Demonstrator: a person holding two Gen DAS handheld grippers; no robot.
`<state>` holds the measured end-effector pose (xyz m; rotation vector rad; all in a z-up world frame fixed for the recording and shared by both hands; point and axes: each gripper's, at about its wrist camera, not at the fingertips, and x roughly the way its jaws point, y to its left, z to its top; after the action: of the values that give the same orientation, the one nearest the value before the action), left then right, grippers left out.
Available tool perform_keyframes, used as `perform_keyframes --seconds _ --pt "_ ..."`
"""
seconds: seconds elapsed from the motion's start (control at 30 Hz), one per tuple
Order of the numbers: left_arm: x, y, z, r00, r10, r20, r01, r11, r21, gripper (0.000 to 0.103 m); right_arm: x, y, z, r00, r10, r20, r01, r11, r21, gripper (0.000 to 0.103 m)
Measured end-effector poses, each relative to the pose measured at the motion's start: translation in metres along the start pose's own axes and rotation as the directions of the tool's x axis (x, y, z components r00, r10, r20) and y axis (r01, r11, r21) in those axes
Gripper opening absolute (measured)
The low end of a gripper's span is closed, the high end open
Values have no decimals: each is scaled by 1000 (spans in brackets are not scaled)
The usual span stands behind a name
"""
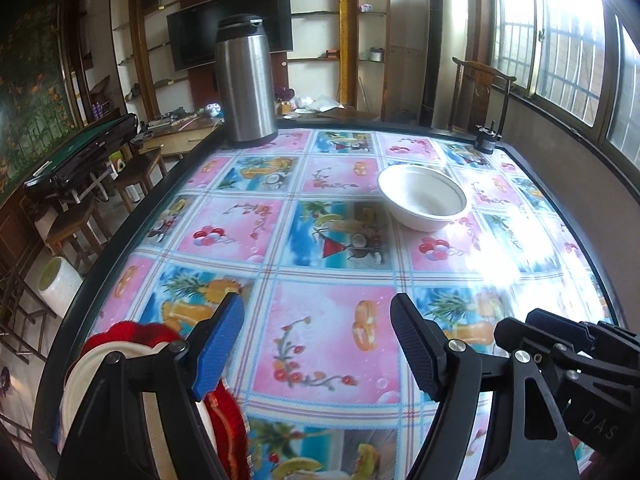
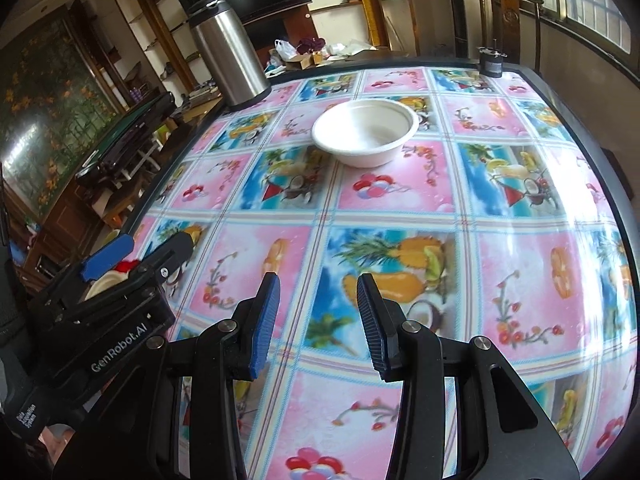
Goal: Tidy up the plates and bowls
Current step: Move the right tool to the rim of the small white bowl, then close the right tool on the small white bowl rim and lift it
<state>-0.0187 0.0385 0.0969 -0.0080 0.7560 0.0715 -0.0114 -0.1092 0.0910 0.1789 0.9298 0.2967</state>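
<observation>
White bowl (image 2: 365, 132) sits mid-desk (image 2: 520, 240), right of the steel flask (image 2: 228, 52), straight ahead of right tool (image 2: 316, 320), part open and empty; left tool (image 1: 316, 344), wider, also empty, is offset leftward.

A wall-mounted television (image 1: 230, 26) hangs top centre among wooden shelves (image 1: 340, 12). Barred windows (image 1: 560, 40) at the upper right pour in glare – washing out the tablecloth (image 1: 332, 344) below. A flower mural (image 1: 28, 92) fills the left edge, wooden stools (image 1: 136, 176) beneath.
</observation>
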Motion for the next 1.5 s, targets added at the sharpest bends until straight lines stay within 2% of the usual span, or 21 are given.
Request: perform_keyframes --seconds 0.67,0.8,1.13,1.3,1.5 --pt "42 -39 28 999 -19 -50 21 999 41 76 22 -40 33 1000 -27 -8 27 999 41 40" --pt "54 -44 33 996 -37 -79 40 999 35 76 27 -47 39 999 -31 -9 31 998 49 45" --pt "79 -51 48 992 -40 -116 44 998 34 76 38 -63 61 999 -37 -6 38 998 54 45" --pt "97 -52 60 988 -39 -148 41 999 12 76 48 -76 80 999 -41 0 41 996 74 45" --pt "120 -49 81 977 -76 -200 62 995 -73 76 66 -95 106 1000 -24 4 23 991 132 45"
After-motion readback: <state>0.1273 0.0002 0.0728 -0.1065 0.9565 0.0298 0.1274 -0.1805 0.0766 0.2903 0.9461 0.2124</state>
